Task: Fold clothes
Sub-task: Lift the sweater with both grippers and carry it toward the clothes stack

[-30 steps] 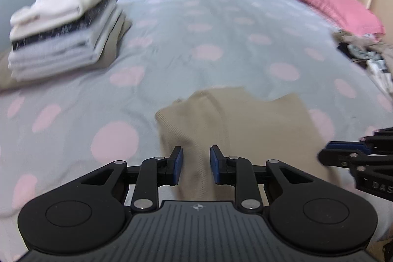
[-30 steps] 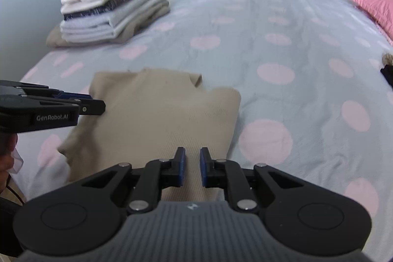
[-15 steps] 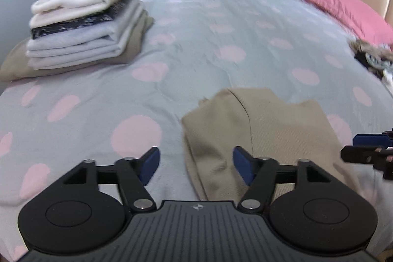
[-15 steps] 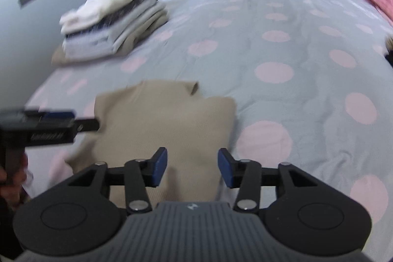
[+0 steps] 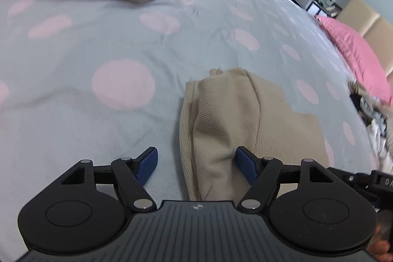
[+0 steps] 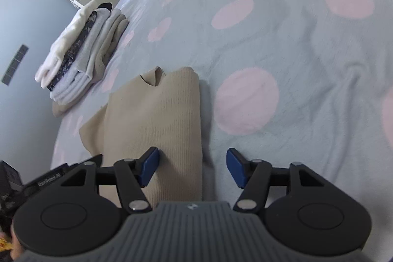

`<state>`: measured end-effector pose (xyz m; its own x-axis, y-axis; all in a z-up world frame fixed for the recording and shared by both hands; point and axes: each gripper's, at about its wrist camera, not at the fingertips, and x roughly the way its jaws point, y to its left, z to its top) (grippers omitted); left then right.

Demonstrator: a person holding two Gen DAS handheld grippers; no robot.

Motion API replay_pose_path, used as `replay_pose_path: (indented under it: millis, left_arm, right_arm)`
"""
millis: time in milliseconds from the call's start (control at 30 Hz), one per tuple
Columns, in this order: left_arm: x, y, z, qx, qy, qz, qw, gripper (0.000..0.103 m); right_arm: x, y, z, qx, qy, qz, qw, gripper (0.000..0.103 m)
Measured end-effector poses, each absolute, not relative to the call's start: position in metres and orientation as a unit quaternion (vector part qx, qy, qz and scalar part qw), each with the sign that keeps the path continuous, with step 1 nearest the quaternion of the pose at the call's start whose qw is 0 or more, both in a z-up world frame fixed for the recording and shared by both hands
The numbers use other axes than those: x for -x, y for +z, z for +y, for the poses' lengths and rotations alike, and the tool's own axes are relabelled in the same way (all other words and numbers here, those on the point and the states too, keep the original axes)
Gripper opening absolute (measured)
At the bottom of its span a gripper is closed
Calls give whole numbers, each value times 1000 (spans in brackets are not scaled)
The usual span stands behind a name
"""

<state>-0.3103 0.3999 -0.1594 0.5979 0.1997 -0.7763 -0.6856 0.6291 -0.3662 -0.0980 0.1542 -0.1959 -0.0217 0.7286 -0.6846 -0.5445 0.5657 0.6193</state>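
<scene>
Both grippers dropped closer to the beige garment (image 5: pixel 235 129) on the bed and rolled, tilting each view. The left gripper (image 5: pixel 196 165) had just opened wide astride the garment's left edge; the right gripper (image 6: pixel 192 168) spread over its right edge, gripping nothing.

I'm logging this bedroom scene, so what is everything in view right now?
Beige ribbed knit garment: one, part-folded, on the bed between both grippers.
Stack of folded clothes: one, white, grey, black and beige, at the bed's far corner.
Grey bedspread with pink dots: one, covering the bed.
Pink pillow: one, by the beige headboard.
Jumbled clothes: one heap, mixed colours, below the pillow.
Left gripper: black, blue pads, just opened, straddling the garment's edge.
Right gripper: same, just opened.
</scene>
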Motion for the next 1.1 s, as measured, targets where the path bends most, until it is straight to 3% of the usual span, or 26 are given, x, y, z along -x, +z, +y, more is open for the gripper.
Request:
replay_pose_path:
  millis: [300,367,400,433,500,667,1100]
  left_arm:
    - [297,-172,409,349,251,345,834,69]
    - [293,-173,409,346,248,344,837,62]
    - [292,-172,409,343,245,343,839,59]
    - [292,-172,408,343,240,341,842,51]
    - [292,-171,408,351,225,334,846,36]
    - [294,-162,404,344,222,325,852,20]
    - [323,-100,381,303,233,259,887,17]
  right_arm:
    - [86,-211,169,-105,474,557,673,64]
    - [86,-212,173,-103,482,552,673,56]
    - [85,-213,174,-110,487,553,667,47]
    - [84,-215,175,-117,490,555,663,43]
    - [83,-217,175,-128,488,560,657,40]
    - [86,-206,172,-129,493,549,663,29]
    - [120,-135,157,-108,542,465,692,26]
